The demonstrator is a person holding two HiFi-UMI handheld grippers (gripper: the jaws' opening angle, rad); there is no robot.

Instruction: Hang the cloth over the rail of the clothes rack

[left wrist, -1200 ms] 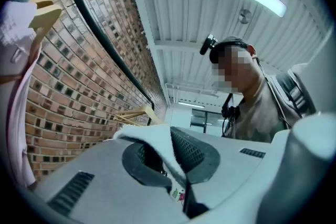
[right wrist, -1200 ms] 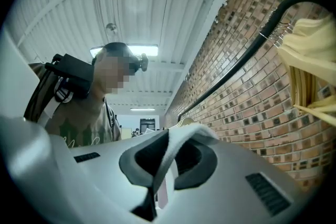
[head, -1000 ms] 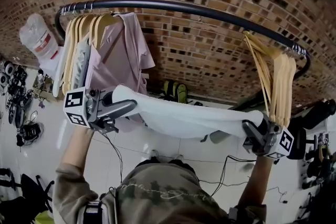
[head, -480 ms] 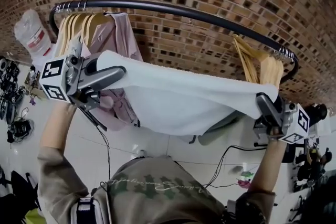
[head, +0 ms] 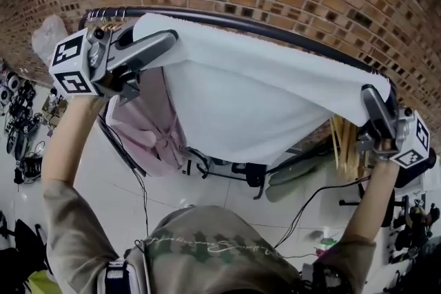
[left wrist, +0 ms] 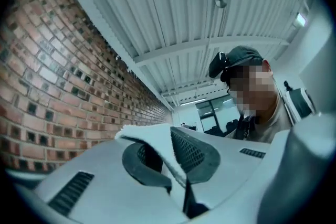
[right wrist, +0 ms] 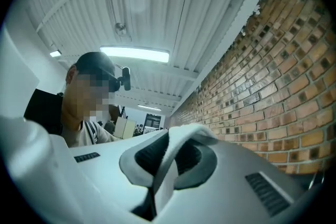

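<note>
White cloth (head: 255,103) corners tight between closed jaws of left gripper (head: 165,39), right gripper (head: 370,96)

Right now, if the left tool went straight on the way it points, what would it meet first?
Beyond the white cloth it clamps, probably the black rail: the left tool points along it and slightly toward it. Depth is unclear, so it might pass just beside.

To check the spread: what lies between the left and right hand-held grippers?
The white fabric cloth spans from left hand-held gripper to right hand-held gripper, seen in the head view.
</note>
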